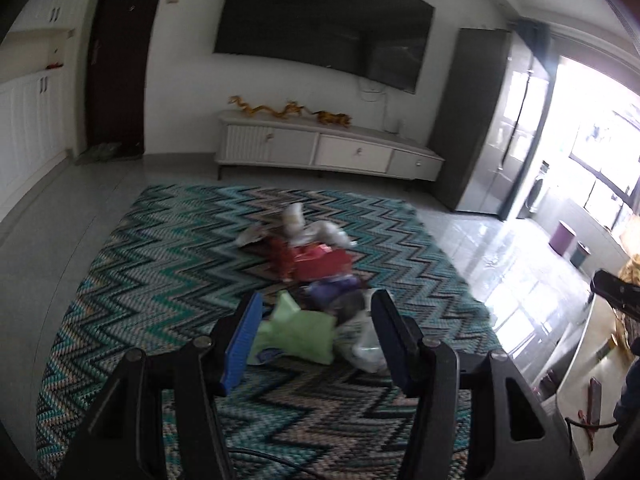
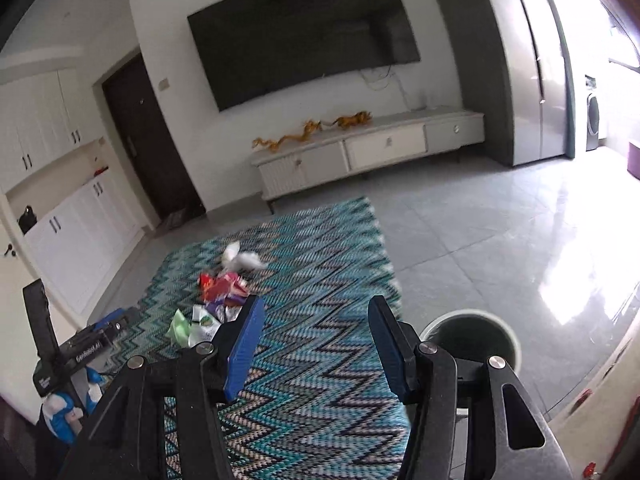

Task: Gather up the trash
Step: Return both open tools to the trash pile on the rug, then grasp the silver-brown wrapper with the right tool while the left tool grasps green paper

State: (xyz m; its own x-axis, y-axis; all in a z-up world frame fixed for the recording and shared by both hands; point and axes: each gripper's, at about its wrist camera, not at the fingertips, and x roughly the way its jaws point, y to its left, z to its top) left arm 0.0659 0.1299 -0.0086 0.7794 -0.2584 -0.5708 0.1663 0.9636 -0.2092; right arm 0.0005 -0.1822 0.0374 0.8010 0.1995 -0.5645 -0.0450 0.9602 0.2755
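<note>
A heap of trash lies on the zigzag rug point(image 1: 160, 280): a green wrapper point(image 1: 298, 330), a clear crumpled bag point(image 1: 366, 350), a purple packet point(image 1: 334, 286), a red box point(image 1: 320, 262) and white paper point(image 1: 316, 232). My left gripper point(image 1: 316, 336) is open and empty, its jaws standing on either side of the green wrapper, a little above it. My right gripper point(image 2: 316, 340) is open and empty over bare rug point(image 2: 320, 280), to the right of the heap point(image 2: 216, 296). A round dark bin point(image 2: 472, 340) stands just right of it.
A white TV cabinet point(image 1: 320, 148) stands against the far wall under a wall TV point(image 1: 320, 28). Grey tiled floor point(image 2: 480, 240) surrounds the rug. The left gripper's body point(image 2: 80, 344) shows at the left of the right wrist view. A purple bin point(image 1: 562, 236) stands far right.
</note>
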